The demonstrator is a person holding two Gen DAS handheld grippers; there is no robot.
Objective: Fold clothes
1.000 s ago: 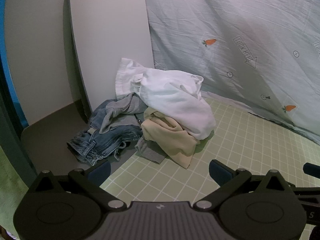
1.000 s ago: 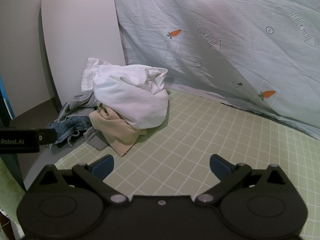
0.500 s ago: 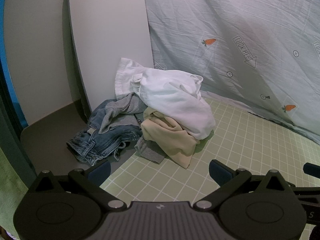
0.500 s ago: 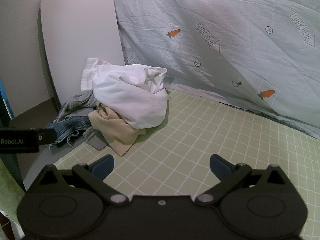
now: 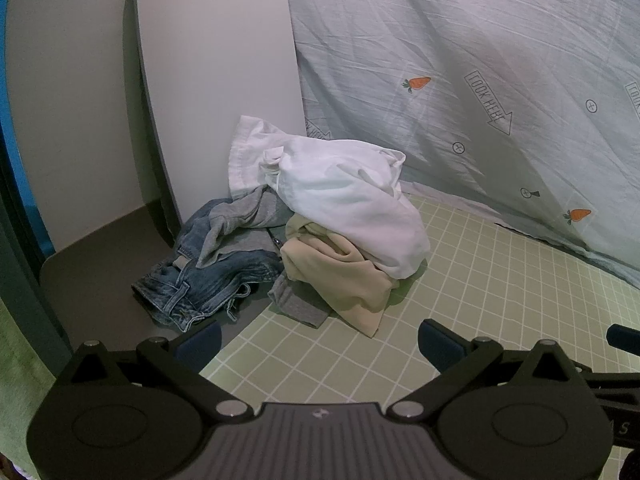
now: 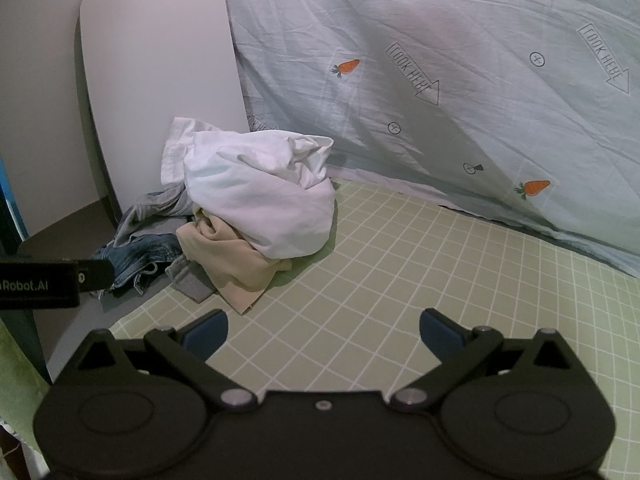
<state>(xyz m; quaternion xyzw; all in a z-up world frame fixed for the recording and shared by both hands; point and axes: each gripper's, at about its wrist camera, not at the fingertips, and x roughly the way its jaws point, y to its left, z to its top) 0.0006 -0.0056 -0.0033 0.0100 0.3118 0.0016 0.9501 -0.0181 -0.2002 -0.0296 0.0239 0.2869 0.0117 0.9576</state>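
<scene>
Pale blue bedsheet (image 5: 460,80) printed with carrots and "LOOK HERE" arrows hangs as a backdrop across the rear of both wrist views. Below it lies a green mat (image 6: 400,280) crossed by a white grid, covering most of the work surface; a strip of bare grey tabletop (image 5: 100,264) shows at the mat's left edge. A white board (image 5: 216,80) with rounded corners leans upright against the wall at the back left.

A heap of unfolded clothes sits at the left rear of the mat, right in front of the board. On top is a crumpled white garment (image 5: 340,196), the largest piece. Under its front edge lies a beige garment (image 5: 340,276), spilling toward the camera onto the mat. To the left, blue jeans (image 5: 200,284) rest on the grey tabletop, off the mat, with a grey garment (image 5: 244,224) draped over them and touching the white piece.

The left gripper (image 5: 318,340) hovers near the front of the pile, fingers spread wide, holding nothing. The right gripper (image 6: 322,330) hovers over bare mat to the right of the pile, its blue-padded fingers (image 6: 206,330) likewise spread apart and empty.
</scene>
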